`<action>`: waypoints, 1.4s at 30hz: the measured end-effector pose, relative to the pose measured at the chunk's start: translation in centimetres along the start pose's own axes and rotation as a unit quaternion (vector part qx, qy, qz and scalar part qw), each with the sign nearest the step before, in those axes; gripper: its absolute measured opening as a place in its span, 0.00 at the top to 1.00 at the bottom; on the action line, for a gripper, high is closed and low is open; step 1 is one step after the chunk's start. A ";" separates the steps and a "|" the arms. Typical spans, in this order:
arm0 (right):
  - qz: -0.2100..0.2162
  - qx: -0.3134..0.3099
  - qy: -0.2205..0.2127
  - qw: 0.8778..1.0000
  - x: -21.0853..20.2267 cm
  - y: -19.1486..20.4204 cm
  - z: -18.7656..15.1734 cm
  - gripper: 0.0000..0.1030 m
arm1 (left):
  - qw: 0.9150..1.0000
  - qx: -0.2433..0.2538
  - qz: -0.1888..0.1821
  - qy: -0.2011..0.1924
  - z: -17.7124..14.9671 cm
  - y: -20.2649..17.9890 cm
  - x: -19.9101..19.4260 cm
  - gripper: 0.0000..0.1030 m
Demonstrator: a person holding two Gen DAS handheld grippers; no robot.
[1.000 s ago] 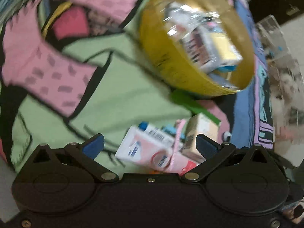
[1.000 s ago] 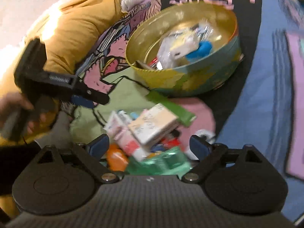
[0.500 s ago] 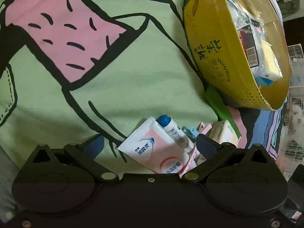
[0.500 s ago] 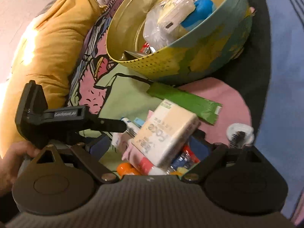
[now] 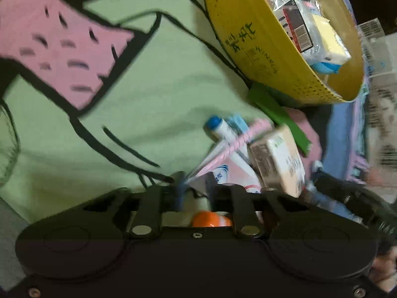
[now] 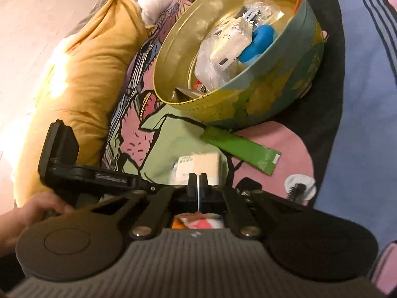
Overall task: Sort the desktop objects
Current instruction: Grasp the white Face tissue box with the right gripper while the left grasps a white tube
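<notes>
On the bed cover (image 5: 148, 99), at 6 o'clock from the round tin (image 6: 273, 99): loose pile, sorting partly done (the tin already holds several wrapped items). Left to sort: pink tube (image 5: 238, 141), blue-capped tube (image 5: 215, 124), beige pack (image 6: 201, 166), green sachet (image 6: 238, 149). Left tool (image 5: 194, 186): clenched on the pink tube's flat end. Right tool (image 6: 198, 186): pinching a thin pale edge, apparently the beige pack's. Change: both tools stood wide earlier and have just been closing; the pink tube now tilts up.

A cartoon-print bedspread (image 5: 153, 94) in green, pink and black covered the surface. At ten o'clock in the right wrist view lay a mustard-yellow pillow (image 6: 96, 69), warm light glaring on it, against a pale wall (image 6: 37, 7).
</notes>
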State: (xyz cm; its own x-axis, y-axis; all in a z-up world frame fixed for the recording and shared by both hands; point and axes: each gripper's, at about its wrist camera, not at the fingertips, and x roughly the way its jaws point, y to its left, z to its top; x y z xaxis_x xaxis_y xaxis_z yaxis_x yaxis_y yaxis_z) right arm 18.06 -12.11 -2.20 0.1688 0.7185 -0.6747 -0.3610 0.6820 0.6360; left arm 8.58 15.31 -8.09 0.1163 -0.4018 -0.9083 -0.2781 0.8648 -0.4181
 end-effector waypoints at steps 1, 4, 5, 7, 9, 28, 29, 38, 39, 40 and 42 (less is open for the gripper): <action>-0.006 -0.001 0.004 1.000 -0.1 -0.1 0.0 0.43 | 1.000 -0.003 -0.007 0.003 -0.2 0.1 0.1 0.86; -0.027 -0.005 -0.015 0.999 -0.3 0.3 -0.2 0.07 | 1.000 0.024 0.001 0.005 -0.7 -0.4 0.2 0.86; -0.029 -0.009 -0.020 0.999 -0.3 0.5 -0.1 0.07 | 1.000 0.025 -0.006 0.007 -0.7 -0.5 0.3 0.86; -0.048 -0.054 -0.020 0.997 0.1 2.2 -0.3 0.07 | 0.999 0.034 -0.022 0.016 0.0 -0.8 0.4 0.85; -0.079 -0.125 -0.013 0.989 0.6 4.1 -0.8 0.07 | 0.998 0.040 -0.042 0.022 -0.1 -0.4 0.4 0.77; -0.105 -0.119 -0.045 0.986 -3.2 2.5 -0.5 0.47 | 0.986 0.147 -0.079 0.005 -1.2 -4.6 0.1 0.36; -0.103 -0.118 -0.049 0.986 -3.9 2.3 -0.4 0.47 | 0.980 0.189 -0.054 -0.018 -1.4 -5.9 -0.5 0.36; -0.095 -0.073 -0.069 0.990 -6.5 -1.5 -0.6 0.47 | 0.731 0.672 -0.005 -0.116 -11.1 -13.1 -3.9 0.05; -0.092 -0.072 -0.073 0.990 -6.7 -1.6 -0.5 0.47 | 0.699 0.706 0.017 -0.110 -11.8 -13.9 -3.0 0.05; -0.089 -0.072 -0.079 0.990 -6.9 -1.6 -0.4 0.47 | 0.674 0.731 0.038 -0.098 -12.4 -14.4 -1.8 0.07; -0.080 -0.067 -0.090 0.990 -7.0 -1.7 -0.4 0.47 | 0.630 0.768 0.069 -0.088 -12.8 -15.2 -0.7 0.09</action>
State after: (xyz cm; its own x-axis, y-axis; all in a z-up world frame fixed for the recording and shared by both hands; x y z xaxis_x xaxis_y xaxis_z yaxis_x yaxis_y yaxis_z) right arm 17.08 -18.35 1.32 0.3911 0.6233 -0.6772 -0.4321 0.7740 0.4628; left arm 0.56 -1.42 -1.00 0.3340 -0.3675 -0.8680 0.9387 0.2135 0.2708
